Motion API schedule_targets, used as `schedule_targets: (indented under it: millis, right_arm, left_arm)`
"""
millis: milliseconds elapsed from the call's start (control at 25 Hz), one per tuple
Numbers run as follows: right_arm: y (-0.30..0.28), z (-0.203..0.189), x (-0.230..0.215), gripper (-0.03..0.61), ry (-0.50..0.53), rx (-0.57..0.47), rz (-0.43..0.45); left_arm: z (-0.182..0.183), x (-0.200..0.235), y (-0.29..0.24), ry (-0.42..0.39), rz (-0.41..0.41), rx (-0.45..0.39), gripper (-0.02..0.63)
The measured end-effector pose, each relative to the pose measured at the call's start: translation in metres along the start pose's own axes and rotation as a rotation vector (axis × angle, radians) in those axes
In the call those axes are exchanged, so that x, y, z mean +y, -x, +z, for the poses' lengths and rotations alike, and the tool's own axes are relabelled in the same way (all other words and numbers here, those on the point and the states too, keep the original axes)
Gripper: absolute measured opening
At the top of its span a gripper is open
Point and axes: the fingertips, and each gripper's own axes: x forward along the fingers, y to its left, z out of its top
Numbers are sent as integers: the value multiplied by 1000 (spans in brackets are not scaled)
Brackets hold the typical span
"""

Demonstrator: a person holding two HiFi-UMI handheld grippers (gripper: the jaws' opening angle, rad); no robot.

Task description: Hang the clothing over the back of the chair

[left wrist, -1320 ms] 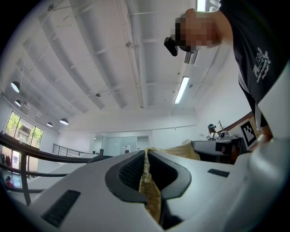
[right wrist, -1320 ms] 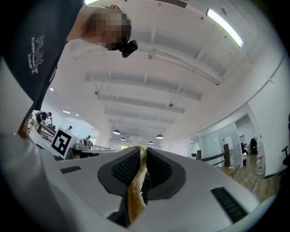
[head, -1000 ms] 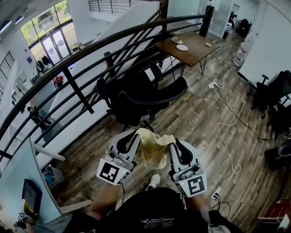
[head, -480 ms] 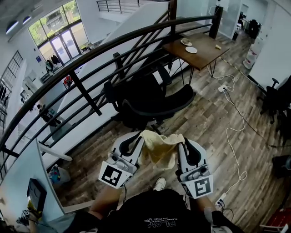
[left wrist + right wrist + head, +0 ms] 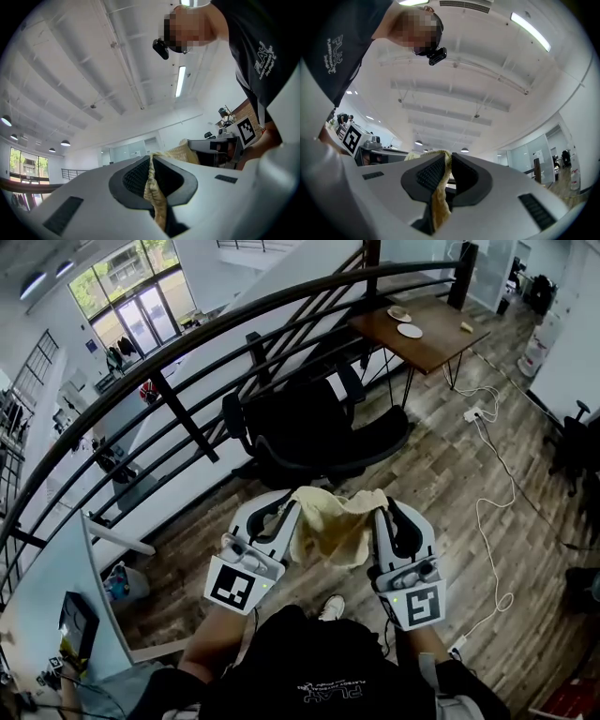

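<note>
- The left gripper (image 5: 281, 509) and the right gripper (image 5: 386, 514) each pinched an upper edge of the pale yellow clothing (image 5: 333, 529), which hung between them on the near side of the black chair (image 5: 314, 427).
- The chair's far side stood close to the curved black railing (image 5: 187, 348). Wood floor (image 5: 441, 474) lay open to the right, crossed by a white cable (image 5: 487, 512).
- The chair's dark back and seat merged together, and the person's torso (image 5: 319, 671) hid the nearest floor.

Chair (image 5: 314, 423) base partly behind clothing (image 5: 335, 526)
</note>
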Motion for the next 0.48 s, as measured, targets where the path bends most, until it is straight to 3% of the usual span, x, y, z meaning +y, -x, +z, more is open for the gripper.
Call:
schedule_targets:
  millis: [320, 480]
  right_arm:
    - [-20, -5, -8, 52, -7, 17, -7]
    - [-32, -8, -11, 52, 0, 10, -8]
  left_arm:
    - [-6, 20, -6, -50, -5, 30, 31]
    - [-11, 29, -14, -38, -4, 49, 31]
